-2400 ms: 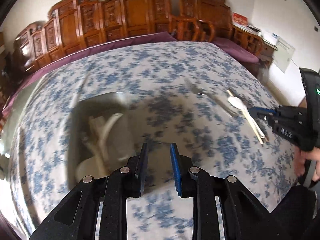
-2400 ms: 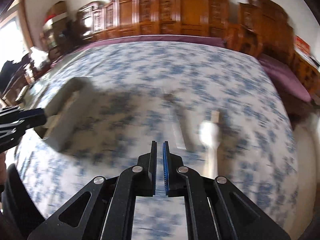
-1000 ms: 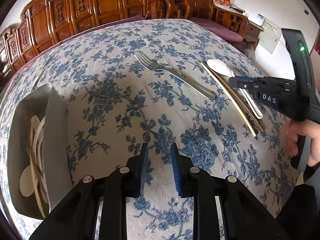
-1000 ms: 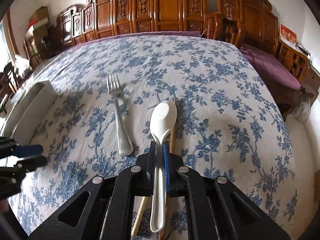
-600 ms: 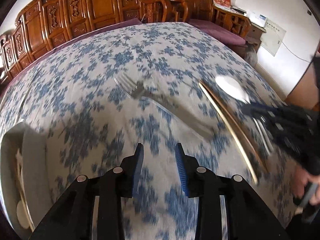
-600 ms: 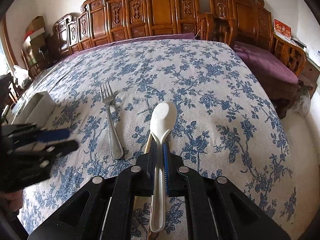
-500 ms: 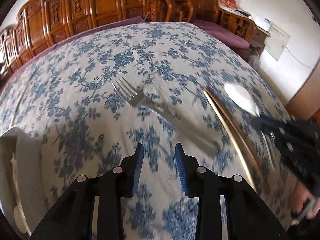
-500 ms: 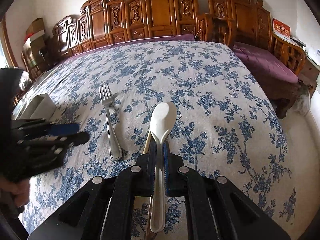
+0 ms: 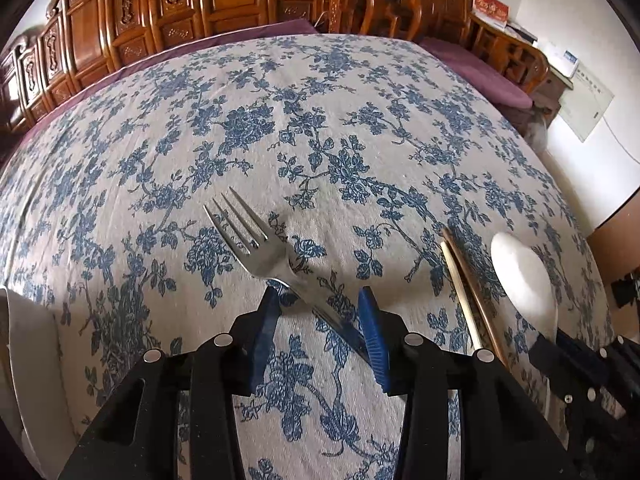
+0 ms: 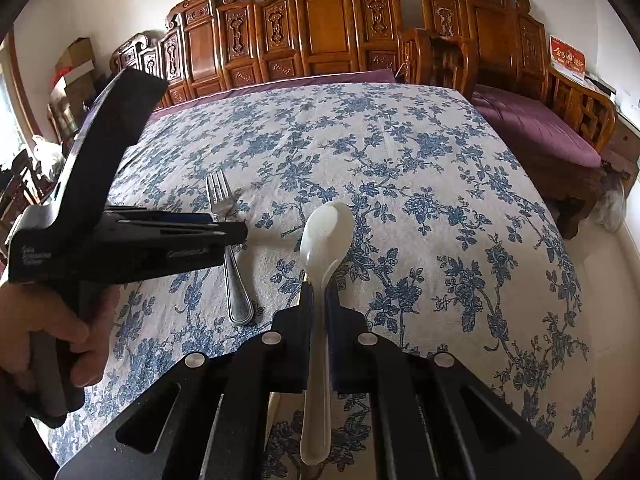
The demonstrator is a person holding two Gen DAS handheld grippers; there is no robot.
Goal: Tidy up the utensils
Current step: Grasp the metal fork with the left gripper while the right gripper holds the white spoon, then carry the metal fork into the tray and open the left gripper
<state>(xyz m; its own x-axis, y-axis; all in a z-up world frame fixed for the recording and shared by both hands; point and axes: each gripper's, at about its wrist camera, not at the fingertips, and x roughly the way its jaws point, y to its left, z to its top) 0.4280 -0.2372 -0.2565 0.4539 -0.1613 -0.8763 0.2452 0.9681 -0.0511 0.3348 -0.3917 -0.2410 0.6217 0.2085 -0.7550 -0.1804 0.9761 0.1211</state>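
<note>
Since a second ago the left tool (image 9: 318,320) has swung from bare cloth beside the white tray to sit over the fork (image 9: 256,248), while the right tool (image 10: 319,292) stays clamped on the white spoon (image 10: 322,248) as before.

Nearest the left wrist camera, the left tool's blue-padded fingers (image 9: 374,336) stand well apart, one on each side of the fork's neck; whether they touch the metal cannot be told. The fork's handle runs back under the right-hand finger and its tines point away to the upper left, flat on the blue-flowered tablecloth (image 9: 320,120). At the left edge a sliver of the white tray (image 9: 36,380) shows. To the right, a pair of wooden chopsticks (image 9: 468,300) lies just beside the spoon, whose bowl faces up.

From the right wrist camera, the spoon's handle passes between the closed fingers, with the bowl stretching forward above the cloth. Left of it, the fork's handle end lies on the worktop, and the left tool crosses over the fork's neck, held in the person's left hand (image 10: 52,328).

Beyond the worktop, carved wooden chairs (image 10: 320,28) line the wall, and a purple-cushioned bench (image 10: 536,128) stands at the right.
</note>
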